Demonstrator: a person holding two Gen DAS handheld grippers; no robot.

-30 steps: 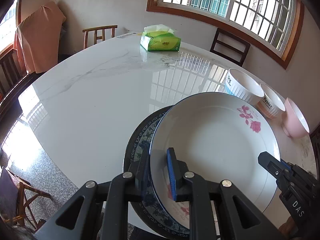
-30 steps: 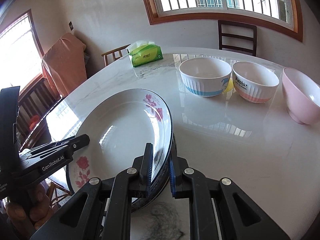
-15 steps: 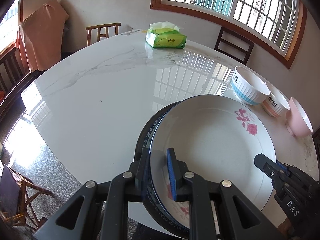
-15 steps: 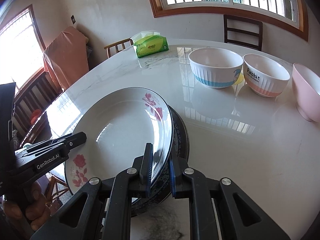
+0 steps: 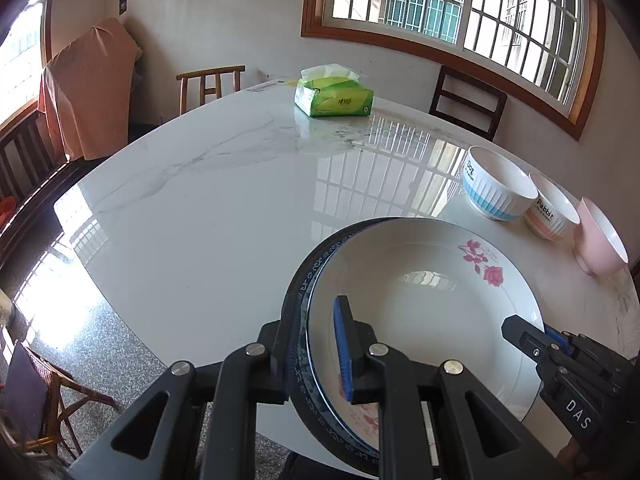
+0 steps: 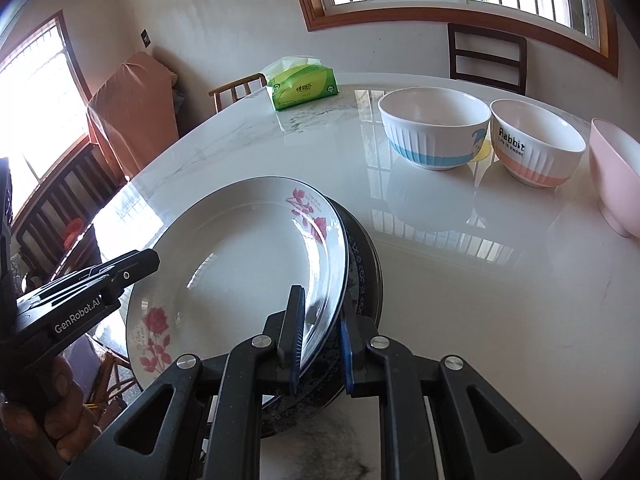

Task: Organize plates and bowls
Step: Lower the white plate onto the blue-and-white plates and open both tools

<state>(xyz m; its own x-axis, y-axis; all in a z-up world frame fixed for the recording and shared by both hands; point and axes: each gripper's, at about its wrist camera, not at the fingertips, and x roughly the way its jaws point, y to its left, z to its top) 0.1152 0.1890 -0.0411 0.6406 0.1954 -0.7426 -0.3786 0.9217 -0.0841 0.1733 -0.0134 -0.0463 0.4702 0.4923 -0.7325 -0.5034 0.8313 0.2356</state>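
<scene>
Plates: rose plate (image 5: pixel 424 312) stacked on blue-rimmed plate (image 5: pixel 298 300), lower right of the left view.
Left gripper (image 5: pixel 316 344): fingers clamped across both rims.
Right gripper (image 6: pixel 320 336): fingers nearly closed, pinching the opposite rims.
Technique: keep both hands level, set the stack flat on the surface (image 5: pixel 224 208), clear of the bowls (image 6: pixel 434 128).

We see a round white table (image 5: pixel 208 208) with faint grey marble veining and a glossy top that mirrors the window bars. At its far side lies a green tissue pack (image 5: pixel 334 98) with a white sheet sticking out. Along the right edge stand three bowls in a row, close to one another: a white one with a blue band (image 5: pixel 496 190), a white one with an orange band (image 5: pixel 552 212) (it reads "Rabbit"), and a plain pink one (image 5: pixel 600 242). Whether the stacked plates (image 6: pixel 248 256) rest on the top we cannot tell.
</scene>
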